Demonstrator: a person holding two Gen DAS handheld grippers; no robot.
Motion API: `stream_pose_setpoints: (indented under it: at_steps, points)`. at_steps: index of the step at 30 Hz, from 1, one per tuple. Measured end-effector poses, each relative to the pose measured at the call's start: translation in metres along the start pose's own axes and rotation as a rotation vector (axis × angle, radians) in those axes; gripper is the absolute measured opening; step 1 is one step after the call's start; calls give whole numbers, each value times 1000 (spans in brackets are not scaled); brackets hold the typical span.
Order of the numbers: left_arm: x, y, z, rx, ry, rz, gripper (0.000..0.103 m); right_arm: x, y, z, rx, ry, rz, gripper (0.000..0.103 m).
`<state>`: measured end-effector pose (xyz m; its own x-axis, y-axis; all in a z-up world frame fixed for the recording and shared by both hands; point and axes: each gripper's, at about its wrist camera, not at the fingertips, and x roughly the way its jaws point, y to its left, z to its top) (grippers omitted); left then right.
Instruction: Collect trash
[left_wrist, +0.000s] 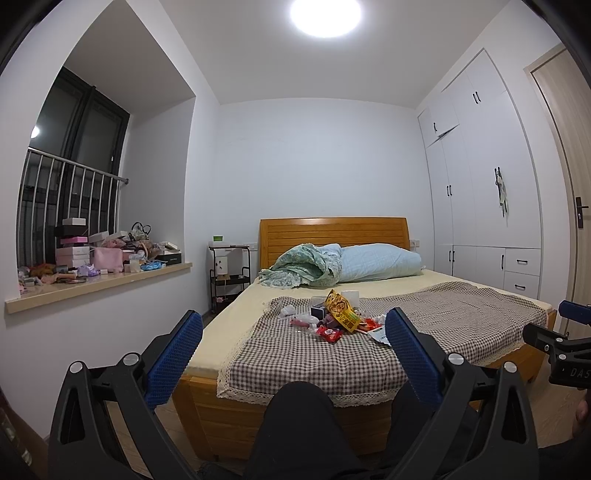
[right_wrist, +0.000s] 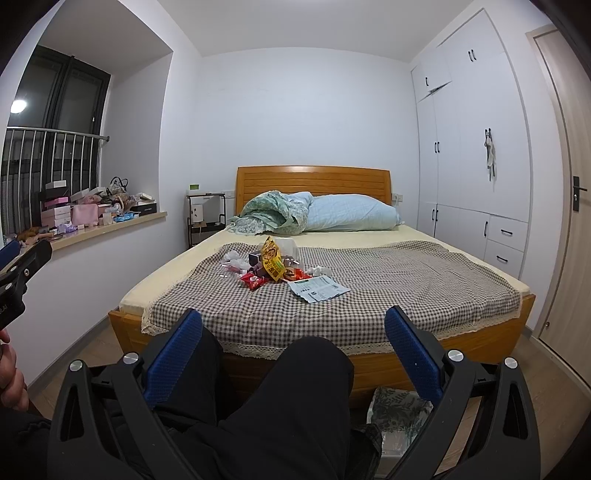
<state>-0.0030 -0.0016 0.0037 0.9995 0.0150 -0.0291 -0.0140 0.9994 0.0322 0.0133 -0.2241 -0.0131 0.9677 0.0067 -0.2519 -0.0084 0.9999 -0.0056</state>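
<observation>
A heap of trash (left_wrist: 332, 314) lies on the checked cloth (left_wrist: 314, 354) on the bed: a yellow snack bag (right_wrist: 272, 260), red wrappers (right_wrist: 253, 280), crumpled white tissue (right_wrist: 232, 256) and a flat white printed packet (right_wrist: 318, 288). My left gripper (left_wrist: 293, 332) is open and empty, held well short of the bed above my black-trousered knees. My right gripper (right_wrist: 293, 332) is open and empty too, at about the same distance. A bin lined with a leaf-patterned bag (right_wrist: 400, 408) stands on the floor by the bed's foot, under the right gripper.
A wooden bed frame (right_wrist: 424, 363) faces me, with a bundled quilt (right_wrist: 273, 214) and pillow (right_wrist: 351, 214) at the headboard. A cluttered window sill (left_wrist: 96, 282) is on the left, a black side cart (left_wrist: 229, 273) beside the bed, white wardrobes (right_wrist: 472, 155) and a door on the right.
</observation>
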Motion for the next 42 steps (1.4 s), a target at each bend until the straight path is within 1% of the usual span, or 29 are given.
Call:
stream_pose_setpoints:
  at_steps: [42]
  points:
    - [1,2,-4,5,-4,0,96,1,-1,1,3,3,2,95]
